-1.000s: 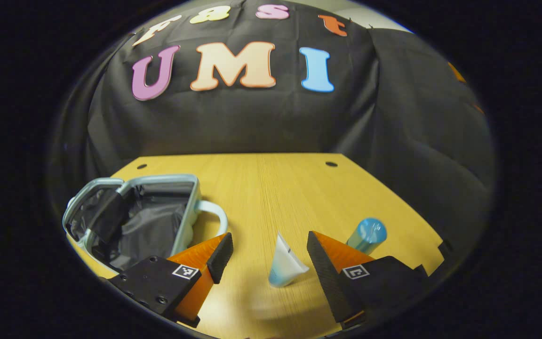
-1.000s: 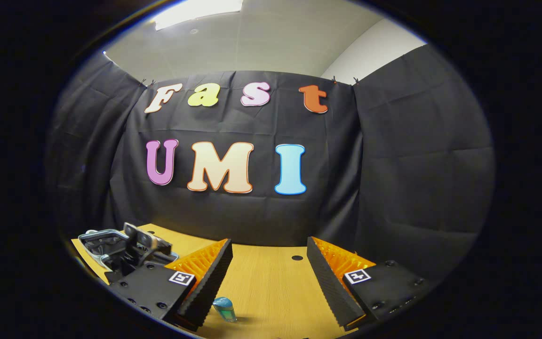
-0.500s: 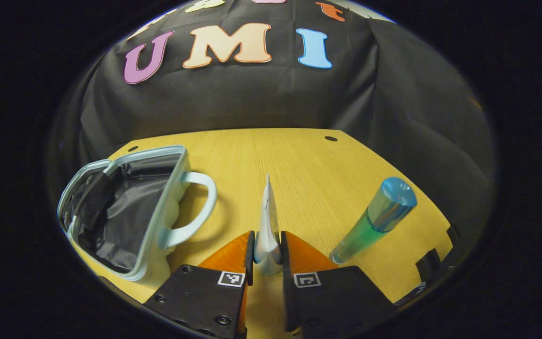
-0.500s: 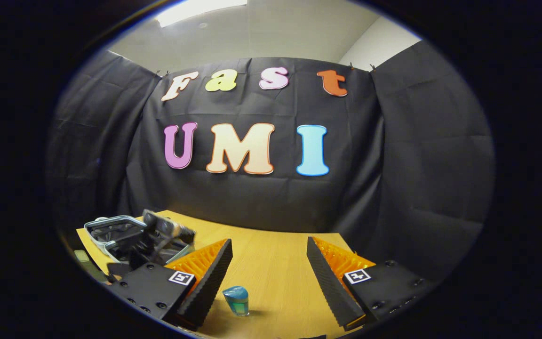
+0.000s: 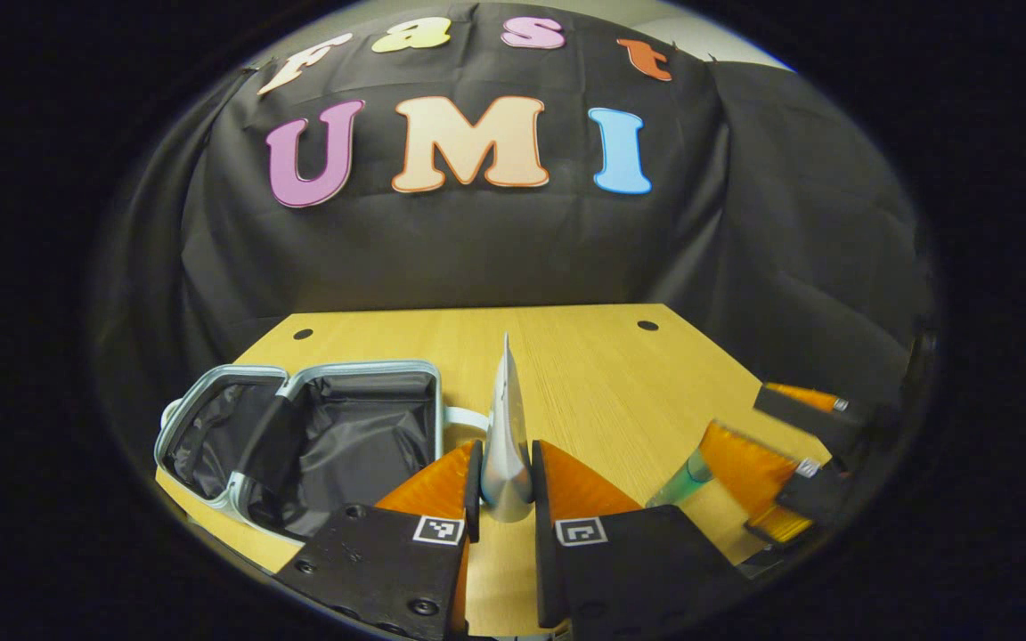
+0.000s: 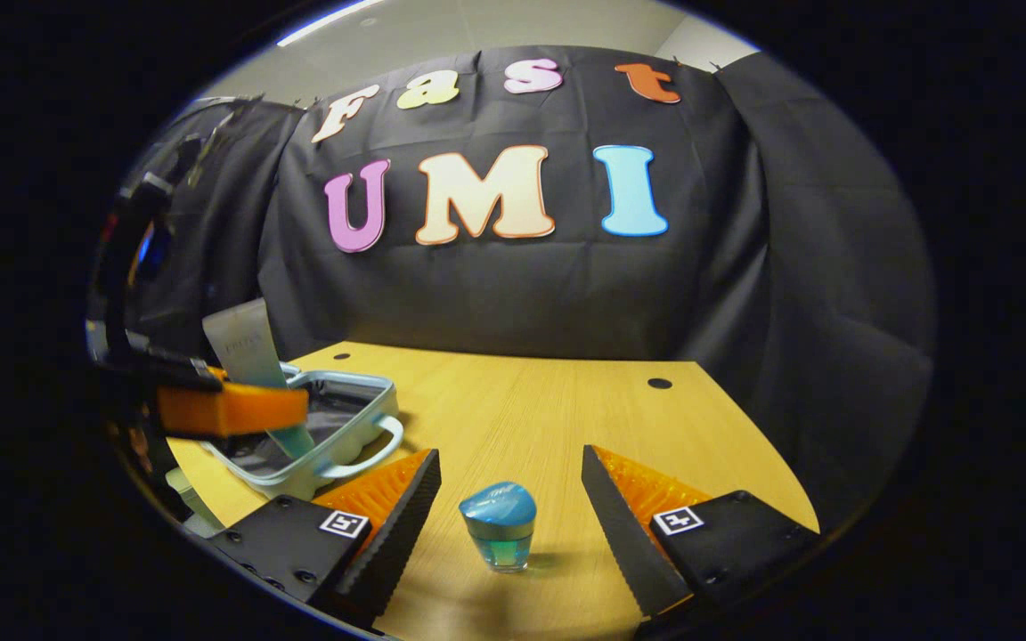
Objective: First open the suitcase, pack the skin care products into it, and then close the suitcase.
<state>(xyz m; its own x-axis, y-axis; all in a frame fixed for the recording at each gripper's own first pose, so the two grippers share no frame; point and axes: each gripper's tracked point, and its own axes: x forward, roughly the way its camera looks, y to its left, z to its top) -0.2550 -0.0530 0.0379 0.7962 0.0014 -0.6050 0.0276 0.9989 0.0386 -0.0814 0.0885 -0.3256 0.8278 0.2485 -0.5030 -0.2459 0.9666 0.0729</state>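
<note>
Black cloth backs a wooden table (image 5: 566,374) w/ two small holes near its far edge. On the table's left the suitcase (image 5: 299,445) lies open, dark lining exposed, pale rim & handle turned toward the table's middle.

Left gripper (image 5: 504,481): closed on the tube (image 5: 506,427), which is clamped between both fingers near its lower end and held upright, crimped end up. In the right gripper view the tube (image 6: 246,347) is seen raised above the suitcase (image 6: 335,427), near its edge; whether over the inside or just beside can't be told.

Right gripper (image 6: 506,499): jaws wide open, nothing pressed. The bottle (image 6: 499,525), blue cap, blue-green liquid, stands upright on the table between the two fingers, untouched by either. In the left gripper view the right gripper (image 5: 771,454) is seen at the table's right w/ the bottle (image 5: 682,485) partly hidden behind one finger.

Tube & bottle are well apart; bottle is well right of the suitcase.
</note>
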